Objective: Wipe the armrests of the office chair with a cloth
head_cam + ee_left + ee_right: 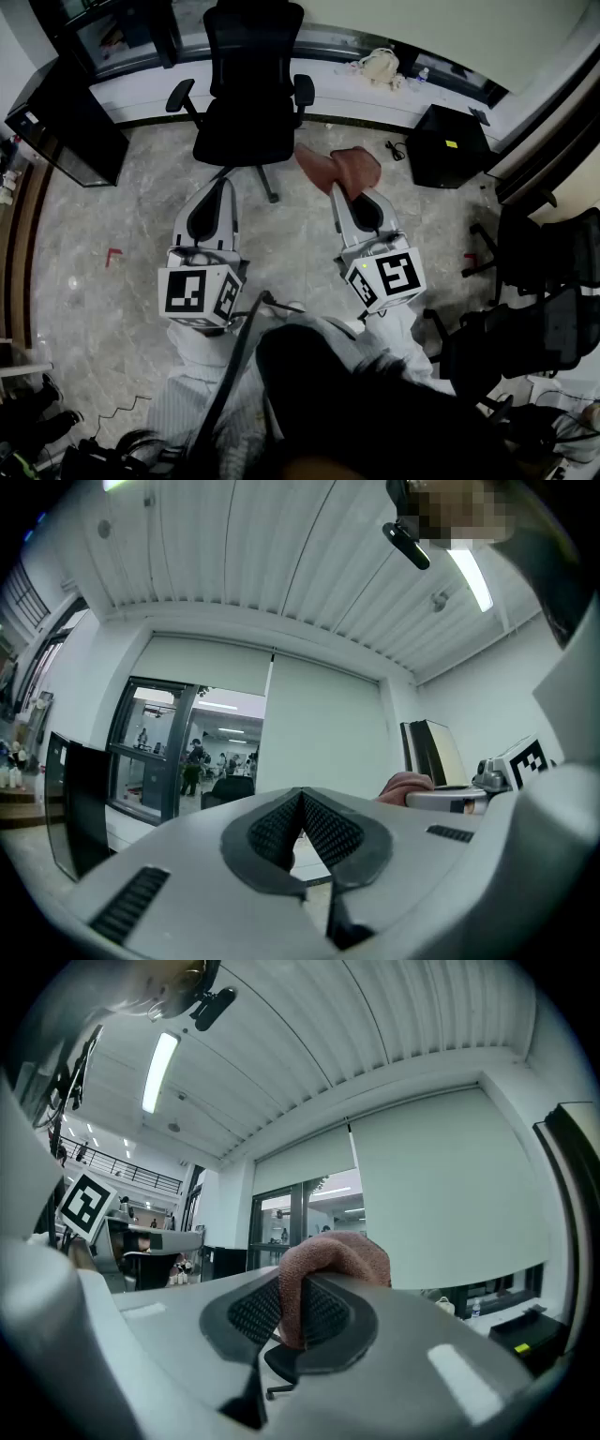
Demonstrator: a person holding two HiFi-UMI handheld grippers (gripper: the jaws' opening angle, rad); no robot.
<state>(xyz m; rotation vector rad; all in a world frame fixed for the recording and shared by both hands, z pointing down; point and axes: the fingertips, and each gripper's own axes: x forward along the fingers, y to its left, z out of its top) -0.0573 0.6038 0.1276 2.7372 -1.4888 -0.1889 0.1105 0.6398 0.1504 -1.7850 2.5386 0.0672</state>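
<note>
Cloth point(345, 167): reddish-brown terry, bunched. It is pinched in the right gripper point(338, 194) and held in the air just off the 4 o'clock edge of the seat of the black mesh office chair point(246, 127). It rests on neither armrest.

In the right gripper view the cloth point(334, 1254) humps over the tips, with one fold running down between the ribbed black pads point(251, 1311). The right gripper point(300, 1305) is clamped on that fold.

Chair: stands at 12 o'clock from both grippers, backrest on the far side. One armrest point(180, 93) is at its 9 o'clock and the other armrest point(304, 89) at its 3 o'clock. Both are bare black.

Left gripper point(225, 182): points toward the chair's base at 12 o'clock, apart from it. In its own view the left gripper point(301, 803) has its pad tips meeting, with only floor seen through the narrow gap below them. It carries nothing.

Print: the only marking legible is the black-and-white square marker pattern on each gripper's cube point(202, 296). A yellow label sits on the black case point(448, 145) at 3 o'clock of the chair, too small to read.

Surroundings: grey marbled floor point(112, 309) with a red tape mark point(112, 255) at 9 o'clock of the left gripper. There is a dark cabinet point(66, 127) at 10 o'clock and a beige bag point(380, 66) on the window ledge at 1 o'clock. More black chairs point(548, 300) stand at 4 o'clock.
</note>
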